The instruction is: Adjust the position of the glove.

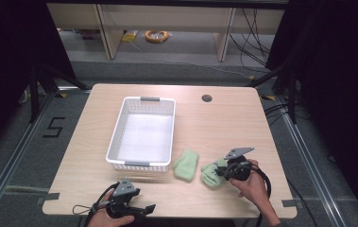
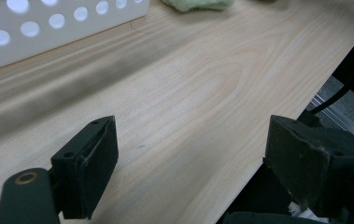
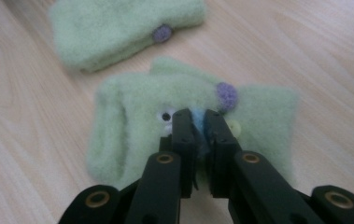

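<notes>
Two light green fuzzy mittens lie on the wooden table, right of a white basket (image 1: 141, 134). My right gripper (image 1: 221, 172) is shut on the nearer mitten (image 1: 212, 173), pinching a fold of its fabric in the middle (image 3: 137, 126). The other mitten (image 1: 186, 165) lies free just beyond it (image 3: 118, 28); each bears a small purple button. My left gripper (image 1: 146, 208) rests open near the table's front edge, its jaws wide apart over bare wood (image 2: 188, 163), with nothing between them.
The white perforated basket's wall (image 2: 48, 23) stands close ahead of the left gripper. A round cable hole (image 1: 207, 98) sits at the table's far right. The table's front edge (image 2: 277, 135) runs just under the left gripper's right jaw.
</notes>
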`<state>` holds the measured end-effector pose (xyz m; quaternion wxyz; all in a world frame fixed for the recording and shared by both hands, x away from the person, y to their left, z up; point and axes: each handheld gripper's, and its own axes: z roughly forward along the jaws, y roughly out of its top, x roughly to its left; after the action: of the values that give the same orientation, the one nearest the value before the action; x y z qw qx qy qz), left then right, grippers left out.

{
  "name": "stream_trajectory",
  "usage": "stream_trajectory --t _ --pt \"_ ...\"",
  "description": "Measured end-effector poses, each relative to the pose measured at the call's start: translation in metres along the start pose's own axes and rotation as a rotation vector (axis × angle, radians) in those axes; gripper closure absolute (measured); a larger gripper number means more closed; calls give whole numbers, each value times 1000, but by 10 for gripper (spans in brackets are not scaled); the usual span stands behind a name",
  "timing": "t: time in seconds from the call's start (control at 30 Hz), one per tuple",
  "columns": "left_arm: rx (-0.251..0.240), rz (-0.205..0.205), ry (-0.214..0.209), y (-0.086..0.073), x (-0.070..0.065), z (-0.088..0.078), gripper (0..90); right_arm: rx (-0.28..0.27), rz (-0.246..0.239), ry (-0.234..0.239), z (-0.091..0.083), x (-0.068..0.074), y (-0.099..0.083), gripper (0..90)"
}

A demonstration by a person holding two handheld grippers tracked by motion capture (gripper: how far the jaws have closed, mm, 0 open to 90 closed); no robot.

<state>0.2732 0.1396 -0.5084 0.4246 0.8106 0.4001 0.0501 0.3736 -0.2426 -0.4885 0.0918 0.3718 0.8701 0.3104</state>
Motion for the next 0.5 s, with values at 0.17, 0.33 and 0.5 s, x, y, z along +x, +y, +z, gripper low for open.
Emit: stream_trajectory --t 0.17,0.33,0.5 --pt "18 12 -6 0 1 -1 169 -33 4 19 -14 0 0 866" --pt "2 1 -4 0 0 -1 170 -61 21 14 -34 -3 -7 867" --pt "19 20 -4 0 2 -2 170 -114 53 6 -48 -11 -15 868"
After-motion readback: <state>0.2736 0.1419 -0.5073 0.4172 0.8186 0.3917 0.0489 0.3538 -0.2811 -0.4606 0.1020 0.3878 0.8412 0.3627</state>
